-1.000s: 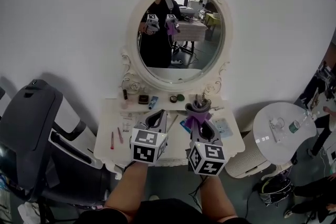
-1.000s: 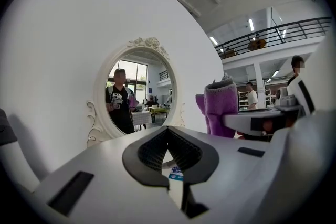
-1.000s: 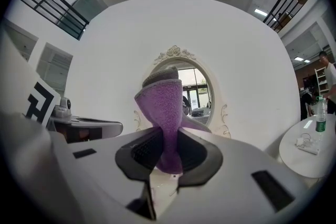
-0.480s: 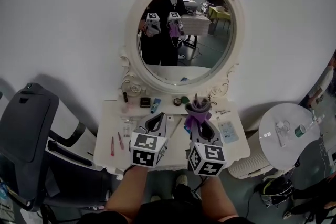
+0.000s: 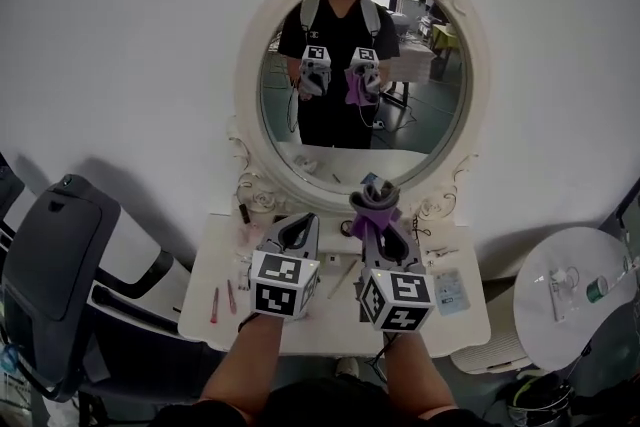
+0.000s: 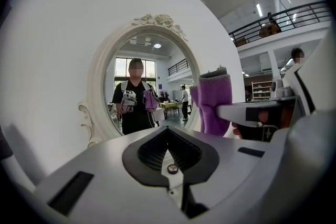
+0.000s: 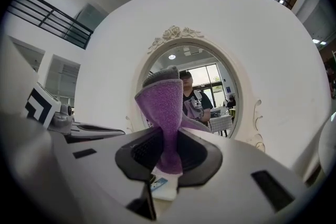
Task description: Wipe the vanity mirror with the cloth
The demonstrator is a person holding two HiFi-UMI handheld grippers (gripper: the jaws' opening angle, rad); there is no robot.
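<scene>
One fuzzy purple cloth [image 7: 164,107] in right gripper [image 7: 169,152], oval mirror [image 5: 290,130] ahead

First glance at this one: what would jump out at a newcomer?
The oval vanity mirror in its ornate white frame fills the wall ahead, reflecting the person. A purple cloth stands pinched in the right tongs at its lower edge, while the left tongs beside are shut and empty over the cluttered white table.
</scene>
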